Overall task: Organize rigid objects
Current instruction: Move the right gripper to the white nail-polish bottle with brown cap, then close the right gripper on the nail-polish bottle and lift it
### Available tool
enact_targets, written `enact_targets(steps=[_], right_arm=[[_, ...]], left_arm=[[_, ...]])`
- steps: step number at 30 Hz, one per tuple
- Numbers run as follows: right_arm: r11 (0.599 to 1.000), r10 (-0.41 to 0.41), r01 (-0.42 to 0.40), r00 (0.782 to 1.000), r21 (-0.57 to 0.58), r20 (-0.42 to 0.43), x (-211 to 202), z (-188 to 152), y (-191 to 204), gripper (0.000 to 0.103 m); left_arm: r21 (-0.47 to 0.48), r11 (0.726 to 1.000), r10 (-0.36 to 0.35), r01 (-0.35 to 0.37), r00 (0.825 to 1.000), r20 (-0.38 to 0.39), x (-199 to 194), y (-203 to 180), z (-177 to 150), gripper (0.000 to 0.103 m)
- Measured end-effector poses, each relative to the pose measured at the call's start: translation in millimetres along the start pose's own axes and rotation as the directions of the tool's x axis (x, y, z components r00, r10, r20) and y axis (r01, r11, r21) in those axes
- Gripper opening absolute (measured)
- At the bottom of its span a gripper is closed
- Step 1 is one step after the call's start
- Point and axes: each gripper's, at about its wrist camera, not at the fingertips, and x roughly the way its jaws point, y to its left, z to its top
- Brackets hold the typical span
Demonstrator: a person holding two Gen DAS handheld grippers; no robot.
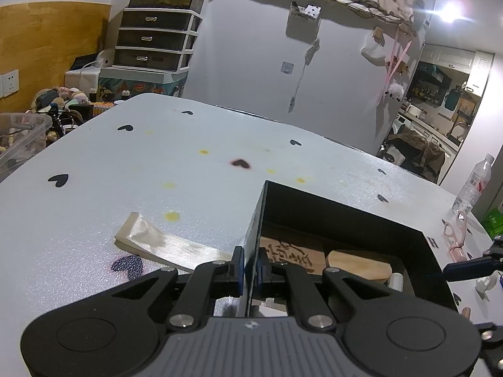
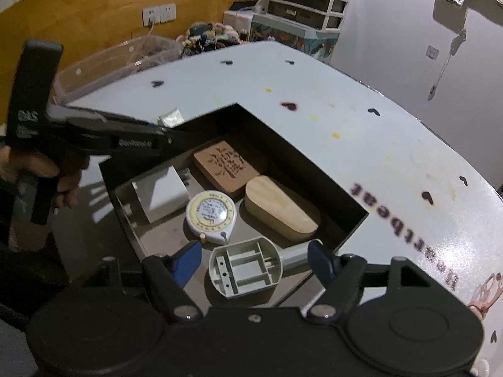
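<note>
A: Where is the grey plastic piece (image 2: 245,270)?

B: It lies in the black box (image 2: 352,223), between the spread pads of the right gripper (image 2: 254,259), untouched; that gripper tilts downward.

A: And the left gripper (image 1: 250,267)?

B: It clamps the box wall.

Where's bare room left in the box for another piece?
Inside the black box, free floor lies between the white cube, the tape measure and the near-left wall. Crowded: carved block, wooden oval, grey plastic tray.
</note>
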Motion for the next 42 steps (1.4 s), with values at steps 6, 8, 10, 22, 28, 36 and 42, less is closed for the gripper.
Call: enact_targets(steps=[6, 8, 10, 22, 28, 36, 42], right_arm=[[1.0, -0.009, 0.008, 0.997, 0.012, 0.072, -19.4, -4.4, -2.4, 0.08], [1.0, -0.003, 0.001, 0.995, 0.027, 0.1, -25.5, -7.5, -4.9, 0.082], [0.999, 0.003, -0.008, 0.992, 0.044, 0.128, -31.4, -10.8, -7.9, 0.083], [0.981, -0.149, 0.108, 0.953, 0.162, 0.264, -54.4, -55.5, -26.8, 0.099], [0.936, -0.257, 0.181, 0.937, 0.303, 0.236, -54.4, -92.7, -42.5, 0.1], [0.902, -0.285, 0.203, 0.943, 0.38, 0.173, -48.5, -133.7, -57.9, 0.103], [0.937, -0.184, 0.132, 0.974, 0.324, 0.134, -33.1, -145.7, -60.1, 0.102]], left_arm=[[0.002, 1.0, 0.011, -0.011, 1.0, -0.003, -1.0, -2.0, 0.9, 0.007], [0.004, 1.0, 0.015, -0.015, 1.0, -0.004, -1.1, -2.8, 1.0, 0.007], [0.006, 1.0, 0.02, -0.02, 1.0, -0.006, -1.3, -3.8, 1.4, 0.007], [0.014, 0.999, 0.046, -0.046, 0.999, -0.01, -3.7, -8.5, 1.1, 0.006], [0.018, 0.998, 0.063, -0.063, 0.998, -0.012, -3.0, -11.1, 2.2, 0.006], [0.018, 0.997, 0.073, -0.073, 0.997, -0.01, -2.7, -11.5, 1.8, 0.006], [0.02, 0.997, 0.075, -0.075, 0.997, -0.011, -2.9, -12.0, 1.9, 0.006]])
